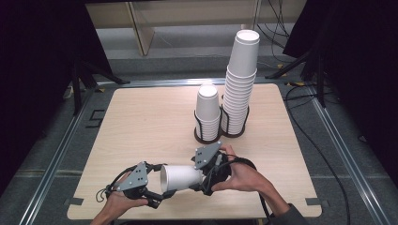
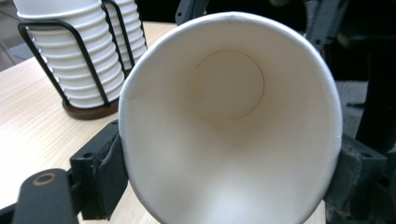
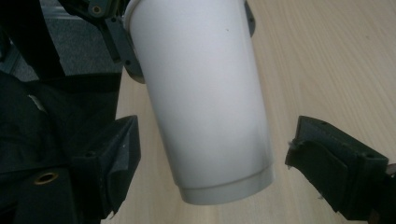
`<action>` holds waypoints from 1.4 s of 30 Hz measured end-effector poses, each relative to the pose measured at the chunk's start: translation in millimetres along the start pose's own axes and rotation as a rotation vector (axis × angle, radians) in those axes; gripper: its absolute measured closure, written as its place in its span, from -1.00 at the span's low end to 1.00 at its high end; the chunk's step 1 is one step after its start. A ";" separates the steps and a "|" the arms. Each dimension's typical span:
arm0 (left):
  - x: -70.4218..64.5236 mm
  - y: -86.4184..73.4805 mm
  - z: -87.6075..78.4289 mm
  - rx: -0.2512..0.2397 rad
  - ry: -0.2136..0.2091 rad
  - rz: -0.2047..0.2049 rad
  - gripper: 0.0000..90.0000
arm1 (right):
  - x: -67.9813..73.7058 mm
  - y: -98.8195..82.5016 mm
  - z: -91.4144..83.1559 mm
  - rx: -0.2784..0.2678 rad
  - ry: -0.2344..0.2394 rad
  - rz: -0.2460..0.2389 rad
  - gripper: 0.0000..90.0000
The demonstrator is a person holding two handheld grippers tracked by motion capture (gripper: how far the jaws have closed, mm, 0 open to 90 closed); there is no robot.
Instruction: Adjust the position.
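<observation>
A white paper cup [image 1: 180, 177] lies on its side above the wooden table [image 1: 141, 122] near the front edge, its mouth to the left. My left gripper [image 1: 159, 183] is shut on the cup at its rim; in the left gripper view the pads [image 2: 107, 172] press both sides of the cup [image 2: 229, 130] and I look into its empty inside. My right gripper [image 1: 200, 180] stands open around the cup's base end. In the right gripper view its fingers [image 3: 116, 154] sit apart from the cup [image 3: 205, 93] with gaps on both sides.
Two stacks of white paper cups stand in black wire holders at the table's back middle: a short stack [image 1: 207, 112] and a tall stack [image 1: 239, 79]. The holders [image 2: 79, 51] are beyond the grippers. Cables lie on the floor to the right.
</observation>
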State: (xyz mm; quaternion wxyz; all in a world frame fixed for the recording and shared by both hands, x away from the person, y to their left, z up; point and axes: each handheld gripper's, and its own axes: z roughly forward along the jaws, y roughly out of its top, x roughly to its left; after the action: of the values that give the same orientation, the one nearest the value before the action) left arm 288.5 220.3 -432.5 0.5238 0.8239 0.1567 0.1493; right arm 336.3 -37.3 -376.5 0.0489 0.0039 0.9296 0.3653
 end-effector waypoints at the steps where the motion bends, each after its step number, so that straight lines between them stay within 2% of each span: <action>1: -1.1 0.9 0.0 0.016 0.003 0.010 -0.67 | 1.3 0.9 1.8 0.012 -0.003 -0.016 -0.62; 7: -8.7 6.4 2.9 0.077 0.021 0.040 -0.67 | 10.2 5.1 14.5 0.078 -0.017 -0.056 -0.62; 8: -8.9 7.3 2.7 0.094 0.014 0.052 -0.67 | 10.2 5.9 16.7 0.090 -0.035 -0.090 -0.62; 9: -9.9 7.4 3.6 0.096 0.016 0.056 -0.67 | 12.4 5.8 19.6 0.106 -0.022 -0.075 -0.62; 10: -10.9 7.3 4.7 0.098 0.011 0.054 -0.66 | 12.2 6.6 21.7 0.101 -0.028 -0.104 -0.61; 11: -11.5 7.5 4.8 0.107 0.012 0.057 -0.67 | 14.2 6.6 24.6 0.105 -0.008 -0.080 -0.60; 12: -11.7 8.0 4.6 0.118 0.015 0.067 -0.67 | 13.5 7.4 26.0 0.106 -0.013 -0.110 -0.60; 13: -12.0 8.0 4.9 0.117 0.010 0.068 -0.67 | 14.1 7.8 27.8 0.113 -0.022 -0.113 -0.60; 14: -12.0 8.6 4.6 0.126 0.002 0.068 -0.67 | 15.7 7.7 30.6 0.122 -0.006 -0.096 -0.60; 15: -12.0 8.8 4.7 0.125 0.001 0.072 -0.67 | 15.3 8.3 32.3 0.123 -0.009 -0.124 -0.60; 18: -13.3 8.5 6.2 0.104 -0.005 0.069 -0.67 | 15.7 7.5 37.7 0.138 -0.002 -0.137 -0.59; 21: -14.8 9.1 6.2 0.105 -0.005 0.070 -0.67 | 16.1 5.9 42.2 0.141 0.004 -0.124 -0.56; 22: -14.4 9.3 6.3 0.106 -0.012 0.079 -0.67 | 15.3 5.5 43.6 0.141 0.006 -0.132 -0.55; 23: -14.9 9.8 5.7 0.112 -0.015 0.077 -0.67 | 16.3 4.8 44.7 0.146 0.019 -0.108 -0.54; 24: -15.4 9.5 6.0 0.108 -0.011 0.080 -0.67 | 16.6 4.7 45.4 0.148 0.021 -0.105 -0.53; 25: -15.3 9.0 6.8 0.107 -0.013 0.085 -0.67 | 16.8 4.7 46.1 0.147 0.022 -0.108 -0.52; 26: -15.6 8.8 6.6 0.113 -0.010 0.084 -0.67 | 15.8 4.9 46.8 0.149 0.015 -0.148 -0.51; 27: -15.3 8.5 6.8 0.112 -0.013 0.083 -0.68 | 15.8 4.7 47.3 0.153 0.011 -0.157 -0.50; 28: -14.6 7.9 7.0 0.100 -0.016 0.084 -0.69 | 15.8 4.6 47.4 0.152 0.008 -0.163 -0.49; 29: -13.5 7.5 6.4 0.090 -0.022 0.082 -0.70 | 16.4 3.7 47.5 0.150 0.019 -0.142 -0.49; 31: -11.8 5.8 6.2 0.049 -0.022 0.042 -0.77 | 12.9 3.4 45.1 0.133 0.015 -0.191 -0.49; 32: -11.0 4.7 6.2 0.019 -0.017 0.016 -0.80 | 14.1 3.2 43.5 0.117 0.022 -0.157 -0.49; 33: -9.9 3.9 6.6 -0.009 -0.015 -0.001 -0.83 | 12.9 2.7 41.7 0.098 0.030 -0.149 -0.49; 34: -6.8 3.9 3.9 -0.016 -0.005 -0.018 -0.90 | 12.9 1.5 40.3 0.082 0.040 -0.111 -0.49; 35: -4.4 3.1 3.7 -0.054 -0.005 -0.048 -0.98 | 8.4 0.0 37.6 0.036 0.055 -0.113 -0.49; 36: -2.5 2.5 1.8 -0.076 -0.006 -0.078 -1.00 | 5.6 -1.9 35.3 0.015 0.067 -0.088 -0.48; 39: 1.6 -2.1 -0.2 -0.143 -0.037 -0.128 -0.86 | -1.7 -7.6 28.6 -0.041 0.084 -0.033 -0.48; 42: 4.4 -5.1 -1.0 -0.192 -0.044 -0.179 -0.80 | -7.9 -13.1 24.0 -0.100 0.099 0.007 -0.48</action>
State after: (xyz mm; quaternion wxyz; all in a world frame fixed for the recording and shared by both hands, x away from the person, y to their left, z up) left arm 291.5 225.0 -436.4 0.6150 0.7557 0.2028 0.0981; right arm 346.7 -31.0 -402.2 0.0017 -0.0133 0.9115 0.4112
